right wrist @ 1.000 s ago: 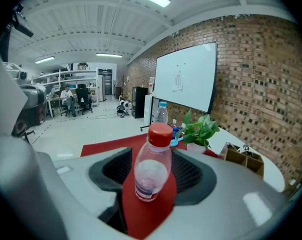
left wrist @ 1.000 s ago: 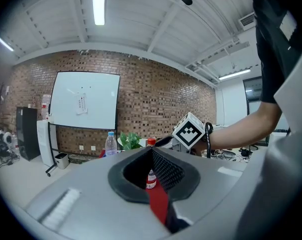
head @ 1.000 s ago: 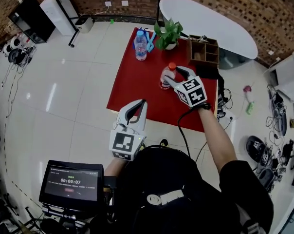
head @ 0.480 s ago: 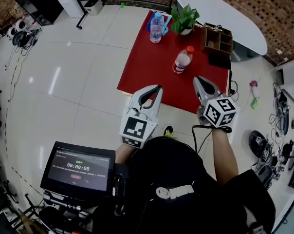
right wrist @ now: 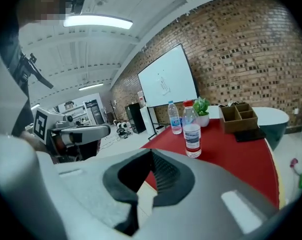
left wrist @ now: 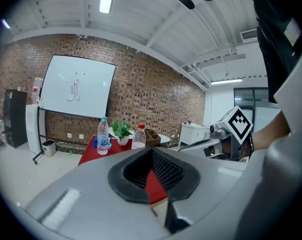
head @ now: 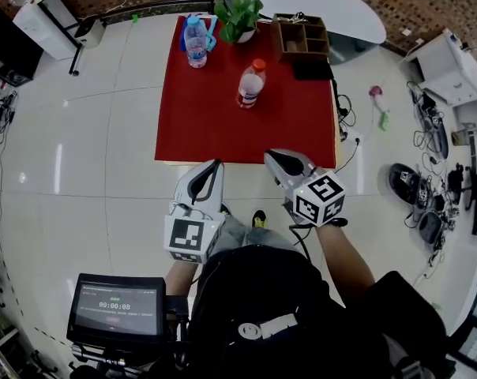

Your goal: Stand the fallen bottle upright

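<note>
Tabletop in red (head: 207, 109) carries everything. At its far edge stand a wooden organiser (head: 302, 36) and a potted plant (head: 240, 14), with a black pad (head: 312, 69) just in front of the organiser. A blue-capped bottle (head: 195, 42) stands beside the plant.

The red-capped bottle (head: 251, 85) stands upright near the middle, apart from the rest, so the task looks done. It is clear thin plastic, probably light, smooth and easily dented. A gentle grip around the labelled middle would suit it, and nothing blocks that approach.

The left gripper (head: 214, 164) and the right gripper (head: 272, 156) hang off the table's near edge by the person's body. Both have their jaws together and hold nothing.
</note>
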### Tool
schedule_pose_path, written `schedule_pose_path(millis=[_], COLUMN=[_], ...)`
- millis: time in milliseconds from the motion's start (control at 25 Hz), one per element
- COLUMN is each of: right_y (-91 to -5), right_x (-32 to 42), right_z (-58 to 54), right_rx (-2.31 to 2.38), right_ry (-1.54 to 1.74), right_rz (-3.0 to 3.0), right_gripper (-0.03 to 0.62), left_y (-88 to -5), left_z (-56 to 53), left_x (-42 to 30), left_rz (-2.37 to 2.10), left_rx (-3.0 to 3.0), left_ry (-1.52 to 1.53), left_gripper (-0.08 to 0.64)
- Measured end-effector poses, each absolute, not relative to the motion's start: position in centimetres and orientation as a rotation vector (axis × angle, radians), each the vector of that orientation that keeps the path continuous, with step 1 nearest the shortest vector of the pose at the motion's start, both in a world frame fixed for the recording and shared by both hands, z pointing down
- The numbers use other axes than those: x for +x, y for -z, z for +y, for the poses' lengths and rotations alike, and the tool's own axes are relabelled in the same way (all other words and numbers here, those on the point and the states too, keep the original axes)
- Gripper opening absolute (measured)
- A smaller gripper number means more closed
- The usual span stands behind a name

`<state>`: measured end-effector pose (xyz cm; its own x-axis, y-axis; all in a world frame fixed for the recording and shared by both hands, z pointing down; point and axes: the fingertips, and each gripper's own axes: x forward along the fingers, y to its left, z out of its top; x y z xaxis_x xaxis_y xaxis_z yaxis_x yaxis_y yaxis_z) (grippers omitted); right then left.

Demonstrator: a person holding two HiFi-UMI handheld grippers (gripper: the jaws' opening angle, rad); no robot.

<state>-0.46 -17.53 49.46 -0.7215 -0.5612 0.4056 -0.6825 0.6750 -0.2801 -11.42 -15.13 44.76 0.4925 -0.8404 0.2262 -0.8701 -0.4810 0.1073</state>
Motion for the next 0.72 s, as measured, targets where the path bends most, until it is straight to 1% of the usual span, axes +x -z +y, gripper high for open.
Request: schedule_pose_path(millis=[240,520,720], right_y=[-50.1,-49.1,-48.1], right_x=[-0.7,6.4,8.6], right_z=[-13.3,-7.6,-3.0], right_rx=[0.898,0.946,0.927], right_ry=[-0.586,-0.593,-0.614], right_rz=[-2.638,-2.687,-2.759], right_gripper=[0.004,0.004,0.005], left_y=[-44.8,-44.3,-43.0], left_z=[-12.4,-7.2,-1.9], left_x=[-8.8,-0.2,2.2], left_rz=[-1.479,-1.427,-1.489], left_rx=[2.509,2.606,2.609], left_ry=[-0.239,-0.297,-0.347], left_gripper=[0.003,0.003,0.003])
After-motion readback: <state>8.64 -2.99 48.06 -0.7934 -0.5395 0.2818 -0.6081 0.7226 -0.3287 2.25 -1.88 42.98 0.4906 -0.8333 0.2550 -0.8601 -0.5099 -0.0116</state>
